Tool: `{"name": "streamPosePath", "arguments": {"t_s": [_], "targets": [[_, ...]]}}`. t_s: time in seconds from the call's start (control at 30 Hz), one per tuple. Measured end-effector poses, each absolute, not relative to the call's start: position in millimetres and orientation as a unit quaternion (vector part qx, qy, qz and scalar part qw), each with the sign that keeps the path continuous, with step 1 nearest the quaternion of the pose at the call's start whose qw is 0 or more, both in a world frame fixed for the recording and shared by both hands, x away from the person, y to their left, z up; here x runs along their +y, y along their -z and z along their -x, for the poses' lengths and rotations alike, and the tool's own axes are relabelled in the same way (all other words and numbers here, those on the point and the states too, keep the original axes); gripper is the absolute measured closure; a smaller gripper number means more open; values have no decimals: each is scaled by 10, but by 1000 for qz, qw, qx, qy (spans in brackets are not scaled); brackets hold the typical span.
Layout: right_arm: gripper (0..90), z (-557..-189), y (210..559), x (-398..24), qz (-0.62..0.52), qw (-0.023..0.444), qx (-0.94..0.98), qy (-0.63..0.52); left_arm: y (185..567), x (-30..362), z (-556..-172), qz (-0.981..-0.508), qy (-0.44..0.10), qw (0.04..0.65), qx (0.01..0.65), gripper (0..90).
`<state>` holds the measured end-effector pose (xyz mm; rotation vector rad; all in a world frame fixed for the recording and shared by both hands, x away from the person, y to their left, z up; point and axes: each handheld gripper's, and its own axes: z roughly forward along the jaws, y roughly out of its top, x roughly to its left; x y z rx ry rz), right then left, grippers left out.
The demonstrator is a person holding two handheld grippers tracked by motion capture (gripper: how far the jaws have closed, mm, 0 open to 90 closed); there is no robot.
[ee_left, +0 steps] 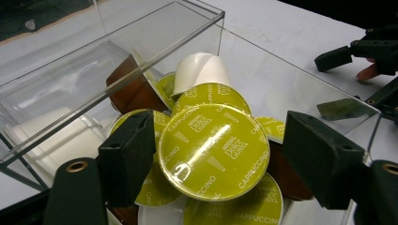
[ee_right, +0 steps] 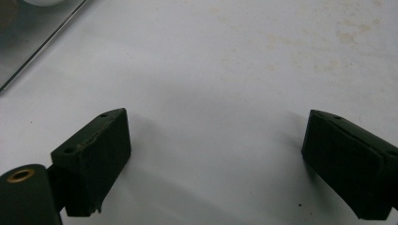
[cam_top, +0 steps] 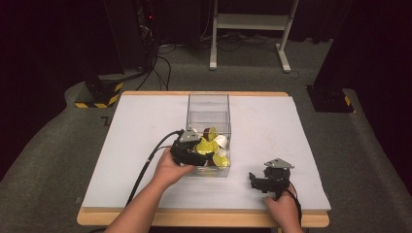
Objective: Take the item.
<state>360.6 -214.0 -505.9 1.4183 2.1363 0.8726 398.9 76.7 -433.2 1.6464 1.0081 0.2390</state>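
A clear plastic box [cam_top: 209, 95] stands at the table's middle and holds several coffee capsules with yellow-green foil lids, plus a white capsule [ee_left: 202, 68] and a brown capsule [ee_left: 131, 89]. My left gripper [cam_top: 201, 151] reaches into the box from its near left side. Between its jaws is a yellow-green capsule [ee_left: 213, 150] marked CAPPUCCINO, lid towards the camera. The left pad [ee_left: 133, 154] touches the lid's rim, while a narrow gap separates the right pad [ee_left: 319, 159] from it. My right gripper [cam_top: 255, 180] rests on the white surface to the box's right. This gripper [ee_right: 216, 140] is open, with nothing between its jaws.
The white tabletop [cam_top: 141, 145] has a wooden front edge [cam_top: 204, 218]. A black cable [cam_top: 145, 167] trails from the left gripper toward the near edge. On the floor beyond are a yellow-and-black striped base [cam_top: 99, 94], a white frame [cam_top: 252, 22] and dark stands.
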Motion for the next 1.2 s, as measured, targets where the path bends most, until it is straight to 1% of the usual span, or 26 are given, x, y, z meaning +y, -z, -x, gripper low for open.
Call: {"name": "streamPosePath", "arguments": {"t_s": [0.3, 0.47, 0.57, 0.7, 0.87, 1.2], "targets": [[83, -3607, 5058, -2140, -512, 215, 770, -315, 4362, 778, -3996, -705, -110, 557, 425, 310], [83, -3607, 5058, -2140, -512, 214, 770, -315, 4386, 779, -3985, -712, -120, 552, 417, 347], [83, -3607, 5058, -2140, -511, 214, 771, -314, 4393, 780, -3980, -704, -121, 558, 422, 370], [83, -3607, 5058, -2140, -512, 214, 770, -315, 4393, 805, -3973, -708, -119, 558, 417, 376], [83, -3607, 5058, -2140, -512, 214, 770, -314, 4372, 822, -3955, -694, -115, 571, 423, 377], [83, -3607, 5058, -2140, -512, 215, 770, -315, 4313, 860, -3935, -684, -120, 583, 422, 377]]}}
